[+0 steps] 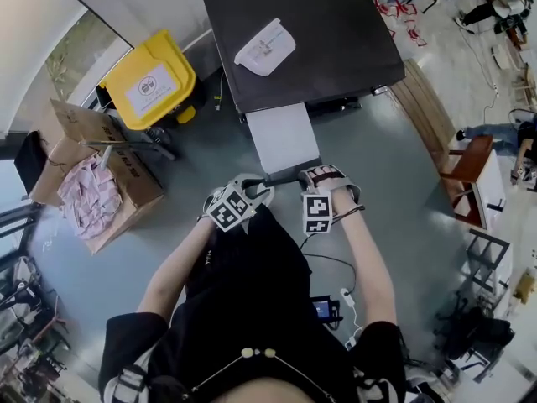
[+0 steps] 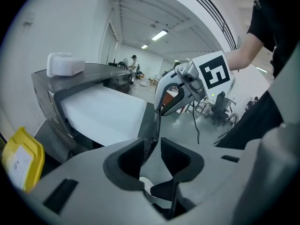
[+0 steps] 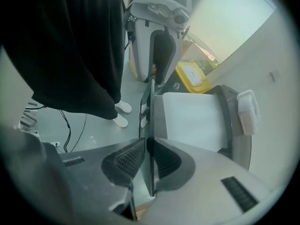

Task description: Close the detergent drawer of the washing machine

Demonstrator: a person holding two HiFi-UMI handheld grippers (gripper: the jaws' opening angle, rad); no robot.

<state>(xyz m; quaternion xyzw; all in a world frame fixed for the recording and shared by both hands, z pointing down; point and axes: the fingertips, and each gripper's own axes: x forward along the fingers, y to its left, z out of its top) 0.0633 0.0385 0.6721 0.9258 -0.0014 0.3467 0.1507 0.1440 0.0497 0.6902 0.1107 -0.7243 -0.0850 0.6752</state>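
— What are the hands doing?

— Both forearms reach forward from the body, elbows slightly bent. The left gripper and right gripper sit side by side, their tips turned in toward each other.

— What do they hold?

— The front panel of the detergent drawer. In the left gripper view, the left gripper has its jaws narrowed on the panel's thin edge. The right gripper pinches the same panel, its ribbed pads nearly together.

— And the drawer?

— Pulled out, its white body stretching away from the jaws to the washing machine beyond. From the right gripper, the drawer lies ahead and to the right, with the left gripper straight ahead on the far end of the panel.
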